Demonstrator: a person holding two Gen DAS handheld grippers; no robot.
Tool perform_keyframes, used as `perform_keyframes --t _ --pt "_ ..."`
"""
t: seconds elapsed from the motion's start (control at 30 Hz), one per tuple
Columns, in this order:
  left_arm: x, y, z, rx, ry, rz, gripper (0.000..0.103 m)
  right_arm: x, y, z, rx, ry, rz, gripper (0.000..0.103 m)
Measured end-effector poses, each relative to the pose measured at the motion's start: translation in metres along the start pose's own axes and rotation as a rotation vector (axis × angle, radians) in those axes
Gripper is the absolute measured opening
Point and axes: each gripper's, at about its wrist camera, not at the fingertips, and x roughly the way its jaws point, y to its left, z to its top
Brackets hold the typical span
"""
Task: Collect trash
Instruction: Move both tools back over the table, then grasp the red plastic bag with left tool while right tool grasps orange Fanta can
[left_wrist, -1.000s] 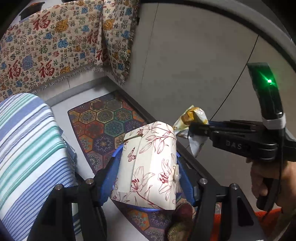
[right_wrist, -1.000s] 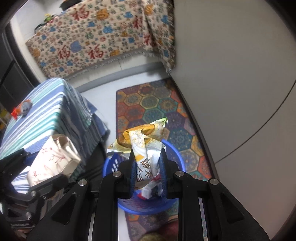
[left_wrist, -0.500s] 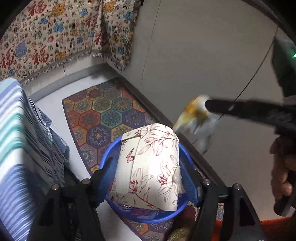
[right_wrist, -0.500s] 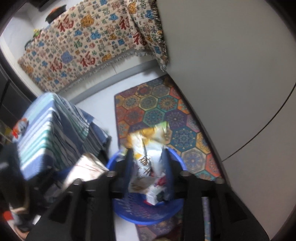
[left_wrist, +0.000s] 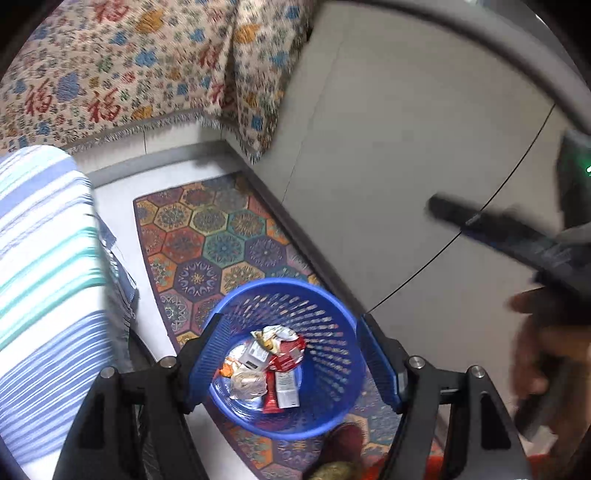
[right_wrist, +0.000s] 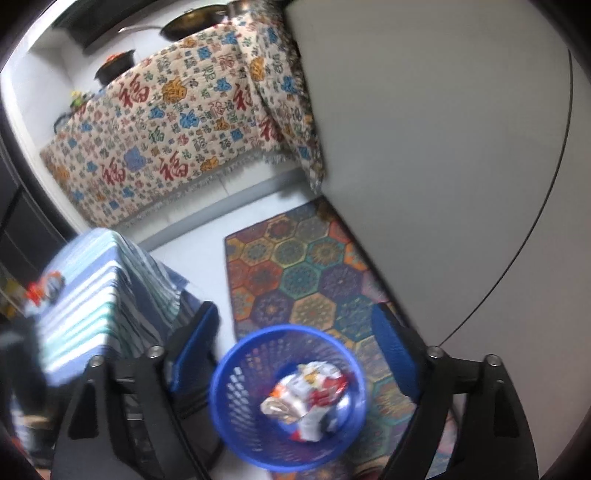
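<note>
1. A round blue plastic basket with perforated walls (left_wrist: 332, 332) stands on a multicoloured rug of hexagon medallions (left_wrist: 207, 240), just beside a pale grey wall panel (left_wrist: 388, 147)

2. Crumpled snack wrappers in red, white, silver and orange (left_wrist: 266, 365) lie heaped on the basket's floor; in the right wrist view the same heap (right_wrist: 310, 398) is blurred and individual pieces cannot be told apart

3. The left gripper (left_wrist: 291, 362), black-armed with blue pads, hangs above the basket with its fingers wide apart and nothing between them; its jaws have just been opening

4. The right gripper (right_wrist: 295, 354) also hovers over the basket (right_wrist: 236, 387), blue pads spread to either side of the rim with nothing clamped; its jaws have just been opening

5. In the left wrist view the right gripper shows as a dark blurred bar at the frame's right edge, a person's hand (left_wrist: 543, 354) on its handle

6. A piece of furniture draped in blue, teal and white striped cloth (left_wrist: 40, 277) stands next to the rug, on the side away from the wall

7. Behind, a cream fringed cloth printed with red characters and blue and orange motifs (right_wrist: 177, 129) covers a long surface; dark pots (right_wrist: 114, 66) sit on top of it
</note>
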Motion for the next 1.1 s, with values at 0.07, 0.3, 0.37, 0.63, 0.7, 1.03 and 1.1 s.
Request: perform_keyframes --t 0.07,0.3,0.37,0.63,0.7,1.03,1.1 --pt "-0.028 0.003 -0.001 -0.011 -0.027 -0.004 0.073 -0.006 0.015 -0.002 -0.08 -0.02 -0.033 0.091" --pt "-0.14 0.047 -0.038 -0.006 -0.068 0.156 0.076 -0.026 0.094 -0.019 -0.289 -0.039 0.042 0.092" --pt "-0.158 0.071 -0.047 -0.027 -0.058 0.229 0.076 -0.031 0.135 -0.03 -0.34 -0.036 0.11 0.093" --pt "-0.221 0.208 -0.088 -0.234 -0.078 0.557 0.076 -0.024 0.311 -0.084 -0.526 0.058 0.357 0.099" --pt "-0.229 0.237 -0.095 -0.287 -0.081 0.613 0.076 -0.009 0.344 -0.097 -0.563 0.103 0.359 0.099" --pt "-0.245 0.359 -0.069 -0.515 -0.158 0.642 0.076 0.051 0.415 -0.127 -0.652 0.194 0.318 0.101" --pt "-0.246 0.383 -0.047 -0.559 -0.193 0.621 0.076 0.053 0.416 -0.126 -0.654 0.198 0.313 0.103"
